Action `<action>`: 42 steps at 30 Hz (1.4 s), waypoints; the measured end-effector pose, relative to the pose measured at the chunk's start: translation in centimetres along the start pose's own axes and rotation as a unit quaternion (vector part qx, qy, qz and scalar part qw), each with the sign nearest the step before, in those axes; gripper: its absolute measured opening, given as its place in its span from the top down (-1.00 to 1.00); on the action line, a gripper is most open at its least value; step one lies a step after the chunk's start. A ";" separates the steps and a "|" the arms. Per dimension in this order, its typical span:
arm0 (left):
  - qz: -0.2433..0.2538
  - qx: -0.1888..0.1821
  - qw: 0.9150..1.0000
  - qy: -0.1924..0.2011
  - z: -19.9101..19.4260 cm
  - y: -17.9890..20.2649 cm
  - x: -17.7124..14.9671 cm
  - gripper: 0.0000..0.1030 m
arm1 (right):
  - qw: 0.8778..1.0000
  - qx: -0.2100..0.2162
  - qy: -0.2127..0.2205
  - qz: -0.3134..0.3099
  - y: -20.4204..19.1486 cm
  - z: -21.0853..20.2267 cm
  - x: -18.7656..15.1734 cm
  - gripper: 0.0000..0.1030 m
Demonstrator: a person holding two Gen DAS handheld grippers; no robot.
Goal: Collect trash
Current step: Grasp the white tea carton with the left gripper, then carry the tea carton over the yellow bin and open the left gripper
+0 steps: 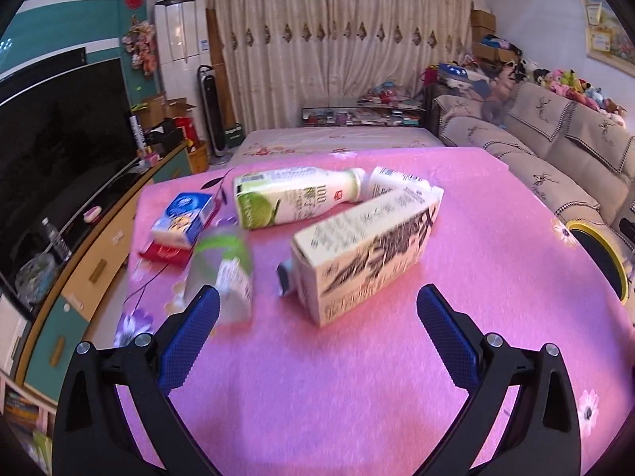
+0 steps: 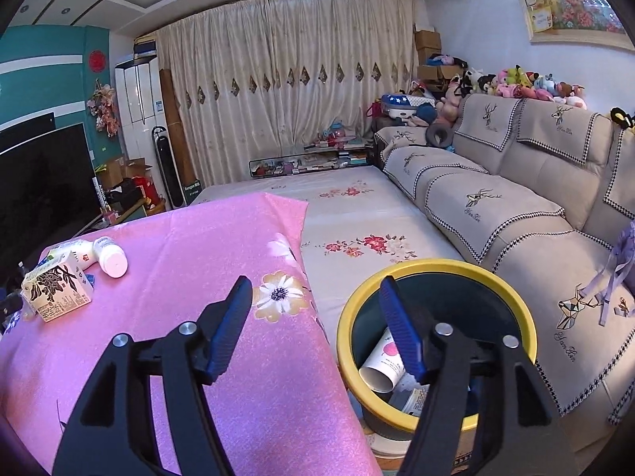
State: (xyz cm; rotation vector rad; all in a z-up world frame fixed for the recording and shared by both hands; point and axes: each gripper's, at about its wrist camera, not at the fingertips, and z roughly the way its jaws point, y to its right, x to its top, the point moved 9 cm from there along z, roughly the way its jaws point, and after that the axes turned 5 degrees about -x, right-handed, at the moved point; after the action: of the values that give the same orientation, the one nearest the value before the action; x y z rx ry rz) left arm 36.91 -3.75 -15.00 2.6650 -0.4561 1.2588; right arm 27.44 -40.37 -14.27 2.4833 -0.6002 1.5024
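Observation:
On the pink tablecloth (image 1: 357, 377) lie a cream carton with black print (image 1: 365, 246), a green-and-white bottle (image 1: 293, 198), a small white bottle (image 1: 401, 182), a blue-and-white box (image 1: 184, 218) and a clear bottle with a green band (image 1: 226, 269). My left gripper (image 1: 317, 305) is open and empty, just short of the carton. My right gripper (image 2: 315, 297) is open and empty, over the table's right edge beside the yellow-rimmed bin (image 2: 436, 269). A white paper cup (image 2: 383, 365) lies in the bin. The carton (image 2: 55, 289) and small bottle (image 2: 111, 258) also show at far left.
A beige sofa (image 2: 516, 206) with plush toys stands to the right of the bin. A TV (image 1: 55, 150) on a low cabinet runs along the left. A floral-covered surface (image 2: 349, 214) lies beyond the table. The bin's rim (image 1: 619, 269) shows at the right edge.

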 end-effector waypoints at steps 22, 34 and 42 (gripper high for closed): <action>0.043 -0.162 0.984 -0.065 5.4 8.0 2.7 -0.15 | 0.999 0.002 -0.031 0.028 0.9 1.5 -0.7 -0.23; 0.076 -0.139 0.984 -0.086 7.8 12.1 2.4 0.26 | 0.998 0.011 -0.037 0.040 1.2 1.7 -0.8 -0.23; 0.089 -0.147 0.981 -0.088 5.5 15.6 2.5 0.36 | 0.998 0.019 -0.015 0.065 2.3 0.7 -0.3 -0.23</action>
State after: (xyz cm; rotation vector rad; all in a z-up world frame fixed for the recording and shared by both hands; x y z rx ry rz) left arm 37.16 -20.41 -16.38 2.5330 -0.8514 0.9126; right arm 26.93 -42.60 -15.02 2.5435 -0.7593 1.5385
